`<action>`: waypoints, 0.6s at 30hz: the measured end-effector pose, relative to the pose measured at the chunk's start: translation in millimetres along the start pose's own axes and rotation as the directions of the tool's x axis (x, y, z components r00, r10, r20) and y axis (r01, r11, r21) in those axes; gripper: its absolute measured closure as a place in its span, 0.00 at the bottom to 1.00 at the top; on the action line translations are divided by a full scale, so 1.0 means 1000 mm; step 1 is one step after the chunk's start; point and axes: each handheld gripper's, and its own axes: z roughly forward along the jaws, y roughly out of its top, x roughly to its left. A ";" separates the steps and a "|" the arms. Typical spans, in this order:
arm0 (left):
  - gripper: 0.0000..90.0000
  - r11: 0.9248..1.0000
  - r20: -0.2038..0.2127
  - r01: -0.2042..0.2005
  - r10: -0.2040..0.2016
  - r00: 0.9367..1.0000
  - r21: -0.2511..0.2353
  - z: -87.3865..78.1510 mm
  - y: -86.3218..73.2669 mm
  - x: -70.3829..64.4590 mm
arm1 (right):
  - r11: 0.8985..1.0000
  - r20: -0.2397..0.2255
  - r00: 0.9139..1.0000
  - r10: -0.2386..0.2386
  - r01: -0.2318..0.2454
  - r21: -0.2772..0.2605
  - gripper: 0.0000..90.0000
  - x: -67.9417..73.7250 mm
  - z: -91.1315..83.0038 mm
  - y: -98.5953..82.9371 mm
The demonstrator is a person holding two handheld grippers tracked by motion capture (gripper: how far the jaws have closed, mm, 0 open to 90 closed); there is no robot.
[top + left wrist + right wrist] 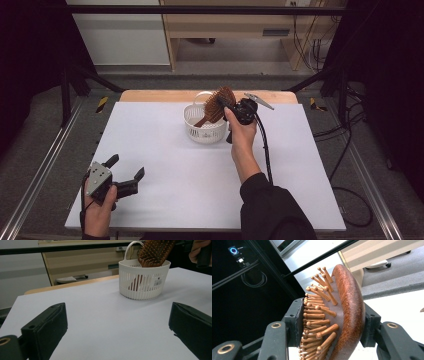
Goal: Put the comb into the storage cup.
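- The right gripper (226, 104) clamps the wooden hairbrush (218, 103) by its head, one jaw on the bristle side and one on the back, probably so the handle can hang down into the white slotted basket (199, 131) at the table's far middle.
- The brush is reddish-brown, with ball-tipped wooden pins (319, 312) on a curved oval head.
- The left gripper (125, 172) rests near-left, jaws wide apart and empty.

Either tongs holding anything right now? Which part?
The right tongs clamp the wooden hairbrush across its head, bristle side to back, handle down in the white basket. The left tongs are open, holding nothing.
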 end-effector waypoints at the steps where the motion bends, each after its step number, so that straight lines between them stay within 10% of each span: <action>1: 0.02 1.000 0.000 0.000 0.000 1.000 0.000 0.000 0.000 0.000 | 1.000 0.000 1.000 -0.003 0.003 0.000 0.52 -0.001 0.000 0.000; 18: 0.02 1.000 0.001 -0.001 0.001 1.000 0.001 0.000 0.000 0.000 | 1.000 0.010 1.000 -0.001 0.001 0.013 0.50 -0.007 -0.002 -0.001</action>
